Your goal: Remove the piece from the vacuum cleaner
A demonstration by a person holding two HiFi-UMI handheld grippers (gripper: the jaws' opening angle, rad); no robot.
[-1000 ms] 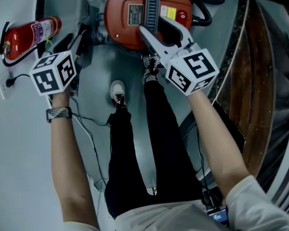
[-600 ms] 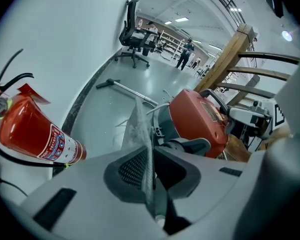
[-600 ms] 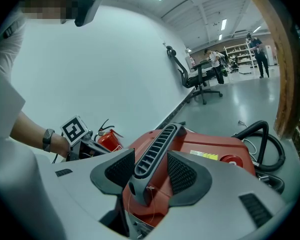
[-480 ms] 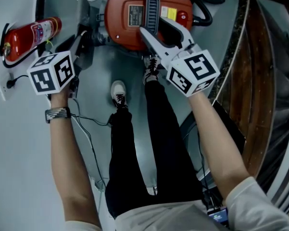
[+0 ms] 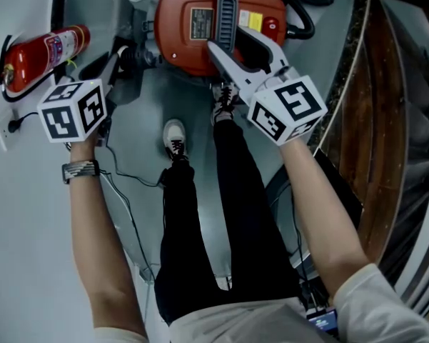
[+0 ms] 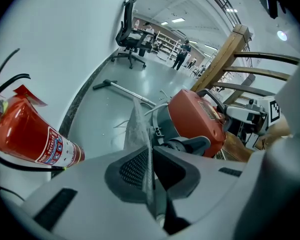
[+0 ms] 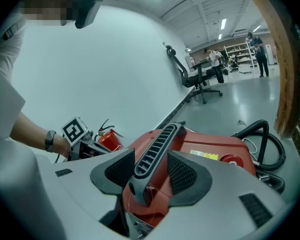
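Your left gripper (image 6: 150, 170) has just been closing its jaws, now pinching the thin grey piece (image 6: 138, 129); your right gripper (image 7: 150, 173) clamps the vacuum cleaner (image 7: 212, 151) handle (image 7: 157, 146).

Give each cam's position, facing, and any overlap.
Head view: on the person's head, looking steeply down at the vacuum cleaner; both forearms, legs, left gripper and right gripper show.
Left gripper view: rides the left gripper, faces across the floor; its jaws, just closed further, pinch a grey sheet.
Right gripper view: rides the right gripper, faces the wall; jaws on the handle, left wrist visible.
Shared: all three show the vacuum cleaner and fire extinguisher.
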